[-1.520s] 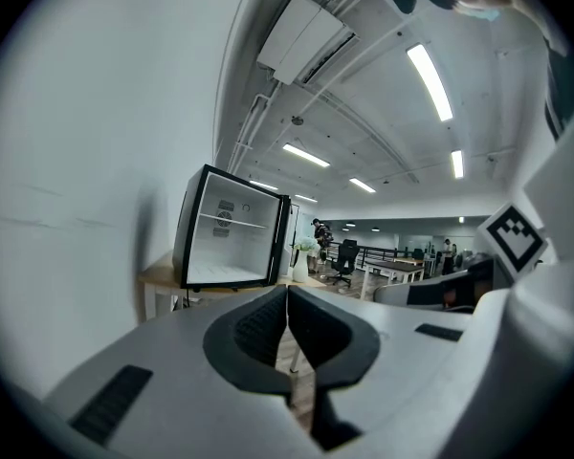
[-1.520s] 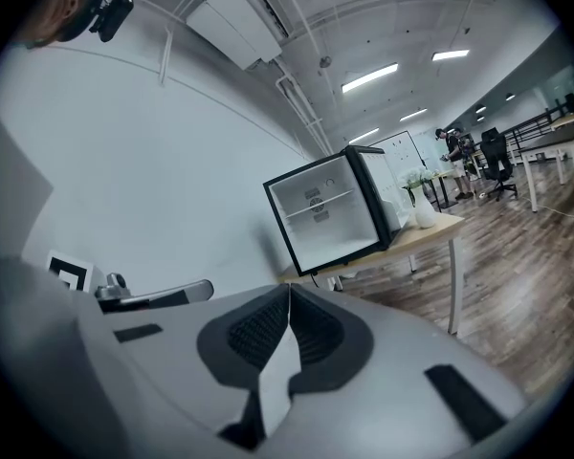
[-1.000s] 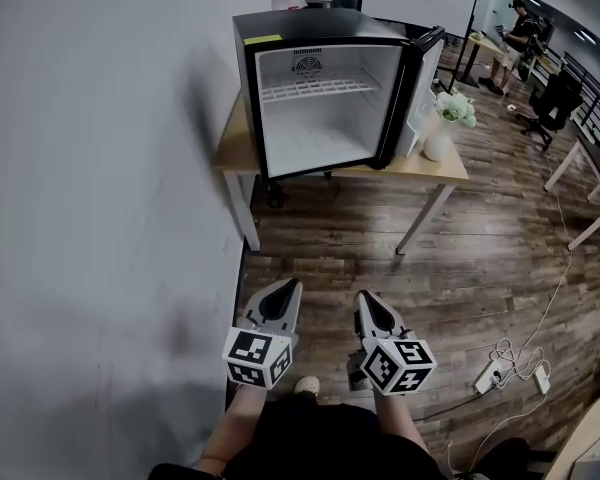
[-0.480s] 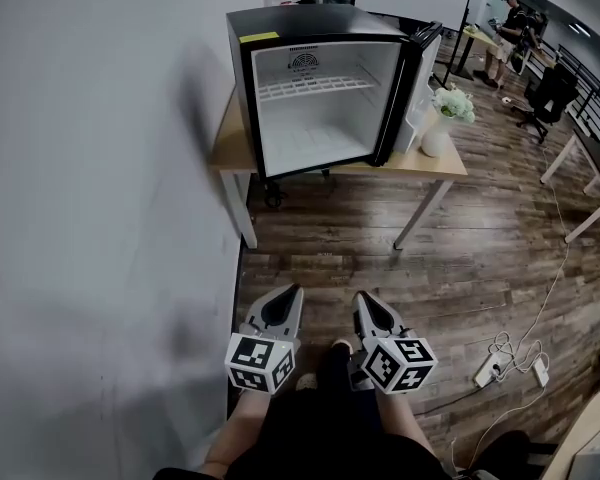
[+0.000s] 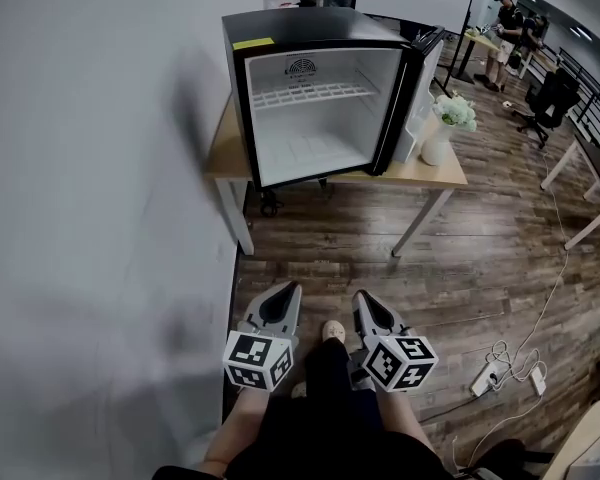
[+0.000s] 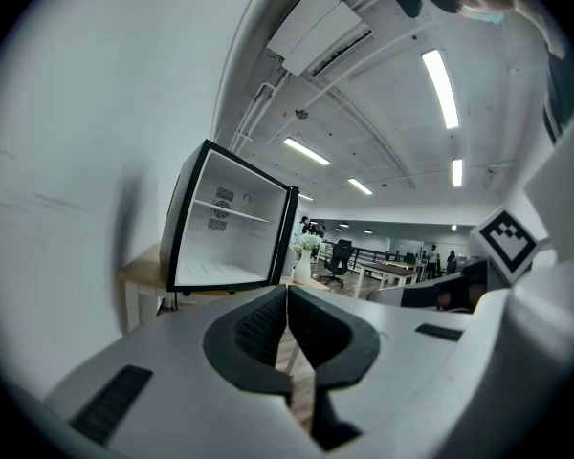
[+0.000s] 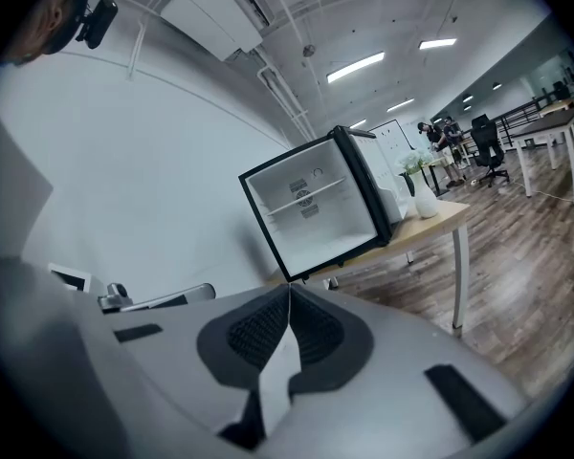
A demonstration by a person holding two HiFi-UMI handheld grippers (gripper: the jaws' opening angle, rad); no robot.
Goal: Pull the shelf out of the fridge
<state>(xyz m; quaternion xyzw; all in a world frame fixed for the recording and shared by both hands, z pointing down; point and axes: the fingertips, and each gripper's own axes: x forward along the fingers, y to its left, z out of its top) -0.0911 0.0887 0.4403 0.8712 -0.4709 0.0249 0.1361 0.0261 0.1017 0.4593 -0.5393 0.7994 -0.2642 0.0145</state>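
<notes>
A small black fridge (image 5: 320,88) stands open on a wooden table (image 5: 430,171) against the white wall, its door (image 5: 420,78) swung to the right. Inside, a white wire shelf (image 5: 315,93) sits in the upper half; the same shelf (image 6: 231,213) shows in the left gripper view and the shelf (image 7: 301,197) in the right gripper view. My left gripper (image 5: 292,288) and right gripper (image 5: 362,297) are held low over the floor, far short of the fridge, side by side. Both are shut with nothing between the jaws.
A white vase of flowers (image 5: 448,123) stands on the table right of the fridge door. A power strip and cables (image 5: 500,368) lie on the wood floor at right. Desks, chairs and people fill the back right. The white wall (image 5: 100,218) runs along the left.
The fridge and table have drawn slightly nearer and lower in the head view as I walk toward them. Both grippers keep their pose and stay shut.
</notes>
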